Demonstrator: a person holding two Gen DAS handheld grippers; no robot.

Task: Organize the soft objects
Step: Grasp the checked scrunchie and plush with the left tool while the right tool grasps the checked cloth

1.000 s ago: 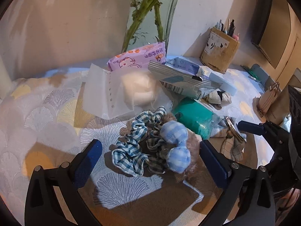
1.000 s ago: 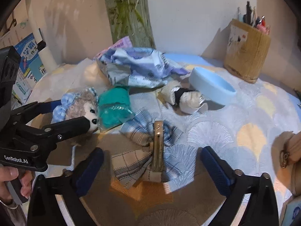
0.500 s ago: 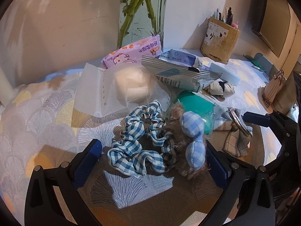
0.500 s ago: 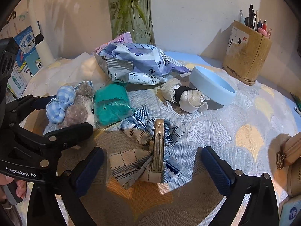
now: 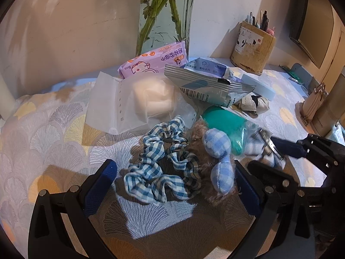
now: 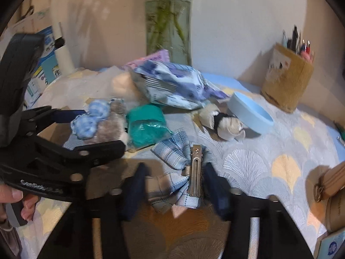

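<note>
A blue checked scrunchie (image 5: 159,161) and a fuzzy plush toy with blue checked ears (image 5: 217,157) lie between the fingers of my open left gripper (image 5: 174,177); nothing is gripped. The plush also shows in the right wrist view (image 6: 101,120). My right gripper (image 6: 174,185) has its jaws narrowed around a plaid bow hair clip (image 6: 189,168) with a metal clasp, blurred by motion; the fingers look close to or touching the fabric. A teal wrapped bundle (image 5: 226,127) lies beside the plush, and rolled socks (image 6: 224,125) lie farther back.
A glass vase with stems (image 5: 166,15), a purple wipes pack (image 5: 157,62), a blue-grey packet (image 5: 211,82), a clear bag with a white item (image 5: 138,101), a light blue bowl (image 6: 250,112), a pen holder (image 6: 286,82) and a beige pouch (image 6: 332,181) crowd the patterned tablecloth.
My right gripper moved forward over the plaid bow clip and its jaws narrowed around it. My left gripper pulled back slightly and stayed open around the scrunchie and plush.
</note>
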